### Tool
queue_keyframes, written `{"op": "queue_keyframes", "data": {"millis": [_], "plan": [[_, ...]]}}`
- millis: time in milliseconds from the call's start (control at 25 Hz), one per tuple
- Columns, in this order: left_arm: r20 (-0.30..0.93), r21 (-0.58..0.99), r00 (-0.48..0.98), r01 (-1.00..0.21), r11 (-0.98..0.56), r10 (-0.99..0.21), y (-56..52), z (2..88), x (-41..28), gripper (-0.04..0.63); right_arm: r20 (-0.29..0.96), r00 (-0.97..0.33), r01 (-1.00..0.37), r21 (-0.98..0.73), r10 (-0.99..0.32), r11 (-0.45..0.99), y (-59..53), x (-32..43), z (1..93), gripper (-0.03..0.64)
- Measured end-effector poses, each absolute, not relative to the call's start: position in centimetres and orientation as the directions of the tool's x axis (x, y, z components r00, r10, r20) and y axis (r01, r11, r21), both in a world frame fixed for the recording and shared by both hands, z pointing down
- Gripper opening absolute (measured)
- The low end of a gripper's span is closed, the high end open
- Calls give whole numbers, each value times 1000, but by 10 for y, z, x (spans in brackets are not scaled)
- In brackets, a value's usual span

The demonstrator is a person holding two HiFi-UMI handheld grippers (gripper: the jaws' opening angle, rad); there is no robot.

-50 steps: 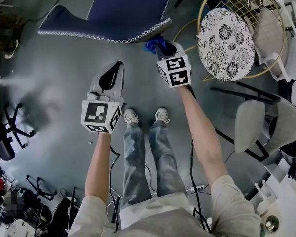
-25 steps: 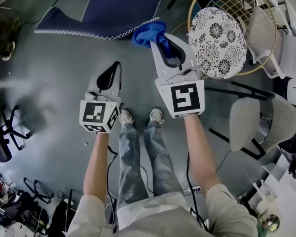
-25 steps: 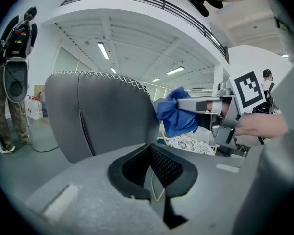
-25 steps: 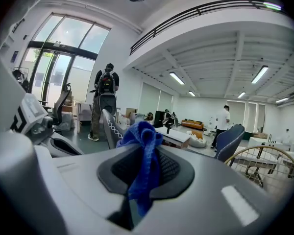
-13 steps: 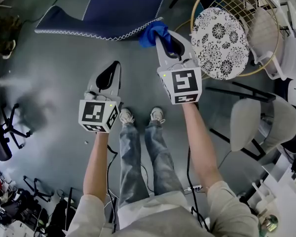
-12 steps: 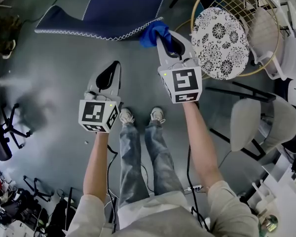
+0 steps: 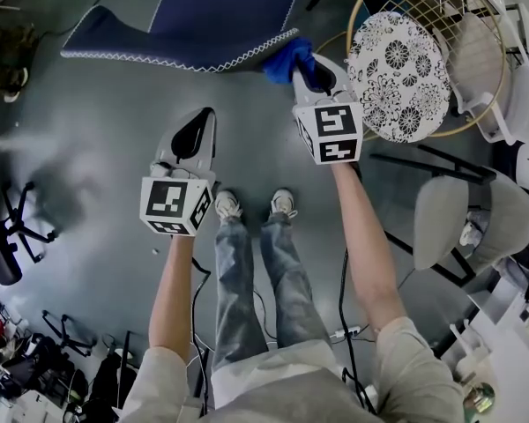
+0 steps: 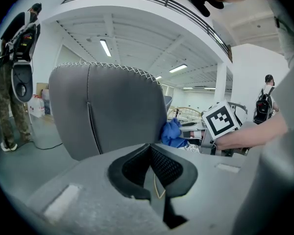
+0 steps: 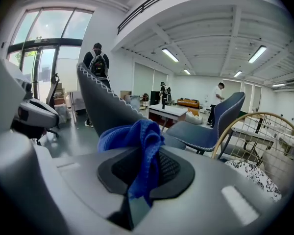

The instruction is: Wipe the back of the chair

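Wiping looks to be under way, though only at one corner. The right gripper [image 7: 307, 67] has its jaws clamped on a bunched blue cloth [image 7: 286, 58]. In the right gripper view the cloth fills the gap between the jaws and spills out over their tips. The cloth sits at the right-hand edge of the chair back [image 7: 203, 16], by the white stitched seam, and seems to press against it. The left gripper view shows the same thing from the side, with the cloth tucked against the edge of the upright panel.

The left gripper [image 7: 201, 122] hangs low in front of the chair back, well apart from it. Its jaws are closed together with nothing between them, so it takes no part in the work for now.

How much of the panel is already clean I cannot tell, since the surface shows no streak or damp mark. Judging from where the cloth is, the broad middle and the far left side of the chair back most likely remain to be covered. A wire chair with a patterned cushion [image 7: 404, 73] stands just to the right of the working gripper.
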State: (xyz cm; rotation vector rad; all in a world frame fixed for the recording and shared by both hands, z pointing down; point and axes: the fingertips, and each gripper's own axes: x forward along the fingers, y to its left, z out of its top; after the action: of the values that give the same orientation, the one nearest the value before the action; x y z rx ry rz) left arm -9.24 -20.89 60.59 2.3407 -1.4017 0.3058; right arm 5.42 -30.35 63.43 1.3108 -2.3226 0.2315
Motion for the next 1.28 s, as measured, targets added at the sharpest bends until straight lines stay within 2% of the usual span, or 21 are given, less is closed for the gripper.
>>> {"op": "queue_keyframes", "data": {"millis": [520,1000,1280], "plan": [[396,220,462,-887,-407,-793,-217,616,-103,5,574,-421,-849,23,-702,528,-317,59,687,57],[394,216,466,-885,-412,-793,-219,612,-100,5,572,-413,-847,46,-709,530,-317,65,687,57],[387,194,458,-889,-415,-800,-211,598,-103,5,511,-410,-872,22,-755,488,-293,71,657,57]]}}
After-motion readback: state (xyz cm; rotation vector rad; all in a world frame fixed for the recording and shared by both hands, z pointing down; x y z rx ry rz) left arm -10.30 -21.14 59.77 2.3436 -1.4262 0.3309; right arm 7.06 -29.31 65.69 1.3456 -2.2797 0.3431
